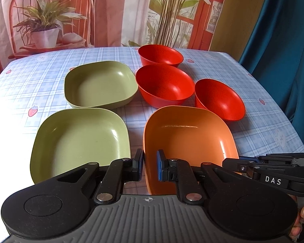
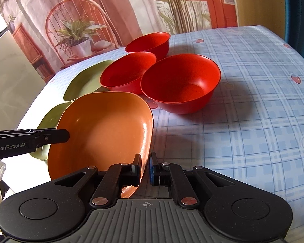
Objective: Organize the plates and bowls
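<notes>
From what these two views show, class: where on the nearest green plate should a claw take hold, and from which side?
Grip the raised rim of the nearest green plate at its near edge, coming from the near side with one finger inside the wall and one outside. It sits flat on the tablecloth, so only the upturned wall offers a pinch. Both claws pinch the orange plate that way.

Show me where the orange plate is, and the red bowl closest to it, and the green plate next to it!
orange plate [image 1: 190,135]: left wrist view, on its inside floor.
nearest red bowl [image 1: 221,101]: left wrist view, on its inner wall.
near green plate [image 1: 81,139]: left wrist view, on its inside floor.
</notes>
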A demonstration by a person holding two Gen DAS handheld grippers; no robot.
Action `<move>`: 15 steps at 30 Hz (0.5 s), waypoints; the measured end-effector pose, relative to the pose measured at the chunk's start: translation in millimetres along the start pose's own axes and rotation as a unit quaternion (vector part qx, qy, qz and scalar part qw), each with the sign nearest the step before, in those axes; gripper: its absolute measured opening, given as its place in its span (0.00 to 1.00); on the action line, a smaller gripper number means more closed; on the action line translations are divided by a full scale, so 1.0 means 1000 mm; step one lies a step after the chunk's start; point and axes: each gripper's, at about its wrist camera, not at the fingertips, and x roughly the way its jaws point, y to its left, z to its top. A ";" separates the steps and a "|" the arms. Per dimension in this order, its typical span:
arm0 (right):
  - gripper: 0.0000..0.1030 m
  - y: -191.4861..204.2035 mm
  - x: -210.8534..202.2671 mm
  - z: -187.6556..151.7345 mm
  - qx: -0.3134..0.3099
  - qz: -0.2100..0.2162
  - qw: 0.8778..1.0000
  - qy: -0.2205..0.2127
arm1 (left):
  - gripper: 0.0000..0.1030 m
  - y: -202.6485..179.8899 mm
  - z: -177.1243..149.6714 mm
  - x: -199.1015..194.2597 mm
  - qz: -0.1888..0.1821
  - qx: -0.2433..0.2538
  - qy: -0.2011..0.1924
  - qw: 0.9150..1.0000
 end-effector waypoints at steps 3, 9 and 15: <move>0.07 0.004 -0.002 0.002 -0.005 -0.001 1.000 -0.002 | 0.15 0.002 0.000 -0.004 -0.001 -0.003 -0.006 1.000; 0.08 0.016 -0.006 0.006 -0.017 -0.002 1.000 -0.004 | 0.15 0.011 -0.001 -0.012 0.000 -0.014 -0.017 1.000; 0.09 0.036 -0.005 0.014 -0.041 -0.003 0.999 0.000 | 0.15 0.027 -0.002 -0.020 0.002 -0.033 -0.029 0.999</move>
